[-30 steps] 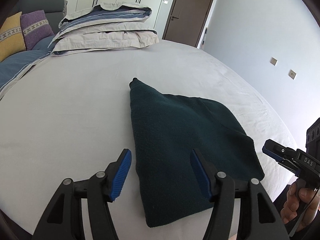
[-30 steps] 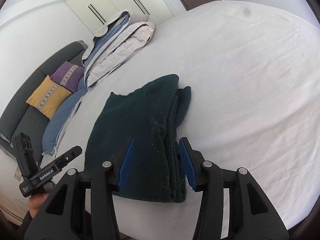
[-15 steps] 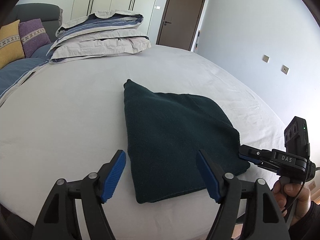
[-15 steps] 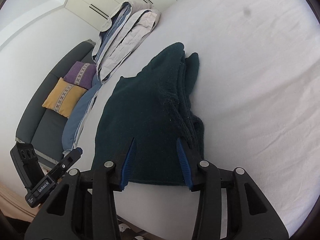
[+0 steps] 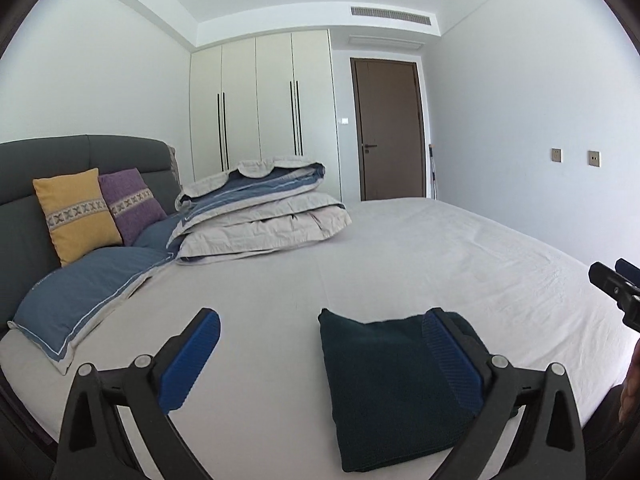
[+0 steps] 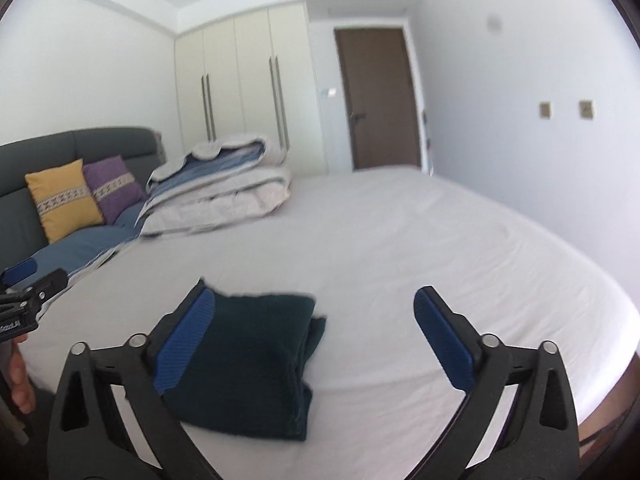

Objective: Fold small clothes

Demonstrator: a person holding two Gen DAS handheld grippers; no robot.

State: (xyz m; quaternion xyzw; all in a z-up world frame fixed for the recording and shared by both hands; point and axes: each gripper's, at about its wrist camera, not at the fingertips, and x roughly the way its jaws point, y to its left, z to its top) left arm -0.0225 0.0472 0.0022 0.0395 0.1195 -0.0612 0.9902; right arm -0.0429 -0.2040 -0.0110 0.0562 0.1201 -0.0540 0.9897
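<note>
Left wrist view shows the dark green garment (image 5: 384,376) lying folded into a compact stack on the bed (image 5: 460,264) — folding looks finished. Left gripper (image 5: 320,356) and right gripper (image 6: 316,340) both gape wide, holding nothing.

one folded dark garment (image 5: 392,384), two cushions (image 5: 76,212) (yellow, purple), one duvet (image 5: 260,208).

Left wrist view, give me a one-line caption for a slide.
Open left gripper above a folded dark green garment on the white bed, folded duvet behind.
</note>
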